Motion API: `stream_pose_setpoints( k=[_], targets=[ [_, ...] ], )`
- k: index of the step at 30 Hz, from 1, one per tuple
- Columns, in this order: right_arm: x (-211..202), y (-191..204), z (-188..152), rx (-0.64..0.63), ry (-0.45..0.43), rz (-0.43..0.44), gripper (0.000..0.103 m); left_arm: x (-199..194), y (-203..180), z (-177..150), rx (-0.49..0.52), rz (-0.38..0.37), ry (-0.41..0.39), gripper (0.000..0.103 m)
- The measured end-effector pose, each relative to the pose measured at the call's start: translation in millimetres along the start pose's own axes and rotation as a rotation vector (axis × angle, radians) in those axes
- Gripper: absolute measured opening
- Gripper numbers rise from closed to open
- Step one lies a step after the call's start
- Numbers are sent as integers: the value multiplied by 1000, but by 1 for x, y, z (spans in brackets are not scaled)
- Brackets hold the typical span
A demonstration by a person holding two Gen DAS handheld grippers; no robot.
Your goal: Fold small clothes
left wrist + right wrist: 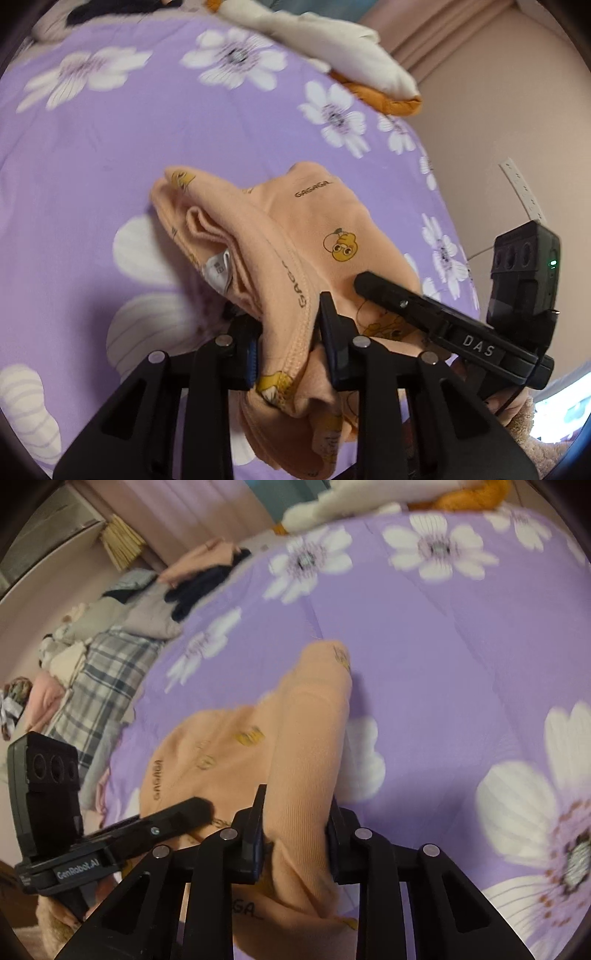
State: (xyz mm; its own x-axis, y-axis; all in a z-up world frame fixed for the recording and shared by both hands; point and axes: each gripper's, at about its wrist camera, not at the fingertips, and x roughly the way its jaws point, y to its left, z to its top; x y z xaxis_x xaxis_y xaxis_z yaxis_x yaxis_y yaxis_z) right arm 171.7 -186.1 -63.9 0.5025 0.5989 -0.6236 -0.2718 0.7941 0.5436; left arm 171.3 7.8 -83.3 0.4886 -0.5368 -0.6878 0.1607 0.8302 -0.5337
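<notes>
A small peach garment with yellow cartoon prints lies bunched on the purple flowered bedsheet. My left gripper is shut on a thick fold of its hemmed edge, lifting it off the sheet. In the right wrist view the same peach garment runs up between the jaws, and my right gripper is shut on a ribbed part of it. Each gripper shows in the other's view: the right gripper rests against the cloth, and the left gripper touches it at the left.
A cream and orange cushion lies at the far edge of the bed. Piled clothes and a plaid blanket sit at the left of the bed. A pink wall borders the bed's right side.
</notes>
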Motion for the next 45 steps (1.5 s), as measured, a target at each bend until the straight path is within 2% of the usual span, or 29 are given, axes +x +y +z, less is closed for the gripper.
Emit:
stream_pose_setpoints(
  k=[4, 7, 9, 14, 17, 19, 21, 23, 25, 26, 29, 31, 33, 38, 40, 45],
  targets=[
    [-20, 5, 19, -59, -97, -38, 28, 6, -11, 15, 39, 4, -42, 27],
    [-16, -5, 29, -42, -112, -49, 28, 19, -16, 22, 67, 21, -61, 27],
    [-10, -12, 31, -37, -120, -62, 28, 37, -15, 24, 74, 43, -41, 27],
    [26, -41, 25, 33, -37, -105, 28, 76, 2, 17, 43, 103, 67, 28],
    [42, -53, 16, 50, 11, -167, 28, 88, 10, 12, 20, 128, 106, 40],
    [45, -59, 11, 68, 16, -164, 30, 88, 16, 9, -25, 120, 108, 47],
    [42, -59, 10, 70, 10, -163, 33, 84, 18, 8, -54, 115, 107, 51],
    [38, -55, 10, 61, 9, -189, 43, 77, 15, 7, -50, 145, 111, 58],
    [32, -51, 9, 44, 9, -234, 61, 67, 8, 6, -45, 142, 120, 66],
    [29, -49, 10, 36, 9, -250, 65, 60, 4, 5, -35, 137, 115, 68],
    [7, -33, 10, -35, -40, -306, 74, 24, -18, 5, 28, 190, 27, 83],
    [-12, -23, 11, -59, -90, -325, 85, 2, -29, 4, 56, 223, -25, 95],
    [-31, -16, 11, -65, -136, -319, 88, -20, -40, 2, 76, 244, -72, 103],
    [-70, 2, 5, -74, -230, -322, 94, -56, -58, -15, 107, 249, -163, 102],
    [-76, 8, 4, -74, -263, -356, 94, -61, -60, -21, 106, 257, -168, 102],
    [-84, 19, 0, -92, -288, -363, 94, -68, -62, -29, 109, 286, -168, 102]
  ],
)
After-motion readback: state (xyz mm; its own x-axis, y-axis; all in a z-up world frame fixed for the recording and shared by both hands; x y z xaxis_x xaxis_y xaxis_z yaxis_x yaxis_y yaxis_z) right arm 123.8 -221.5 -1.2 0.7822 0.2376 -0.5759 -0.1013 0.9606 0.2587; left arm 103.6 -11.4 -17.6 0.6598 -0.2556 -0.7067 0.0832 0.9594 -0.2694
